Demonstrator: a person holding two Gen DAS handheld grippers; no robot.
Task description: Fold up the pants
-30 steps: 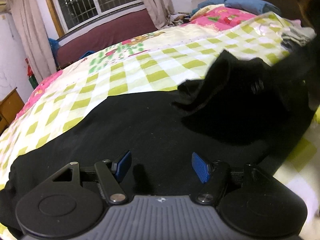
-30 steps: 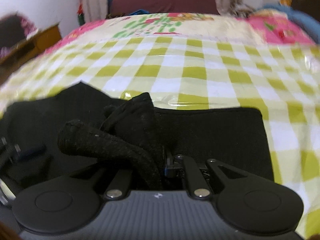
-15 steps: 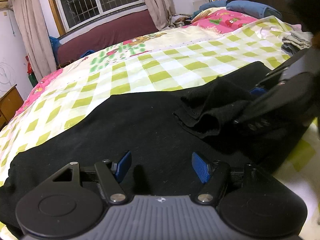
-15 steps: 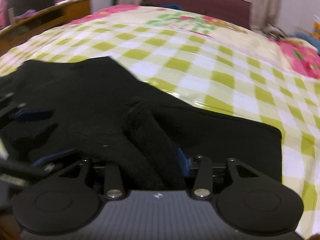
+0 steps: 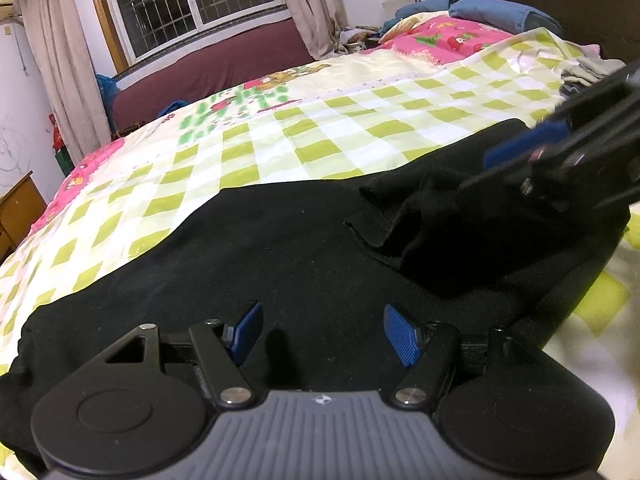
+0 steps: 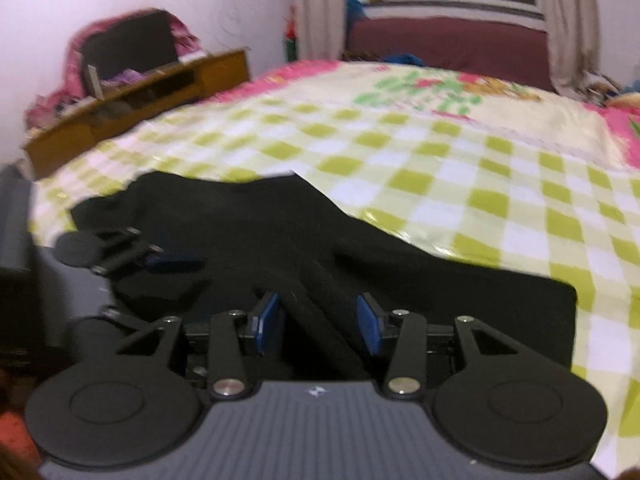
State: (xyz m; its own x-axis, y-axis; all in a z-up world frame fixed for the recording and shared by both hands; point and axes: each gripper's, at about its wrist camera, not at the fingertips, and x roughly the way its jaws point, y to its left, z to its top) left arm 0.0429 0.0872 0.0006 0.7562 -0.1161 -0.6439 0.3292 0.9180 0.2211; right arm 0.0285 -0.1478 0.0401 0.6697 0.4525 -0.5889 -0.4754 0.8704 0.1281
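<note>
Black pants (image 5: 280, 264) lie spread across the bed, with a bunched fold (image 5: 416, 224) resting on top at the right. My left gripper (image 5: 324, 330) hovers low over the near part of the pants, open, nothing between its blue pads. It also shows at the left in the right wrist view, as the left gripper (image 6: 160, 258). My right gripper (image 6: 318, 322) stands open over the fold. A ridge of black cloth (image 6: 320, 300) runs between its blue pads, which do not press on it. One pad (image 5: 524, 145) of it shows in the left wrist view, just above the fold.
A green-and-white checked sheet (image 5: 320, 132) covers the bed. A wooden dresser (image 6: 132, 104) with clutter stands at the far left. A maroon bench (image 5: 208, 68) sits under the window. Pillows (image 5: 496, 12) and a small clothes pile (image 5: 588, 68) lie at the far right.
My right gripper opened and let go of the black fold, which dropped onto the pants. It then lifted a little and rolled. The left gripper stayed still.
</note>
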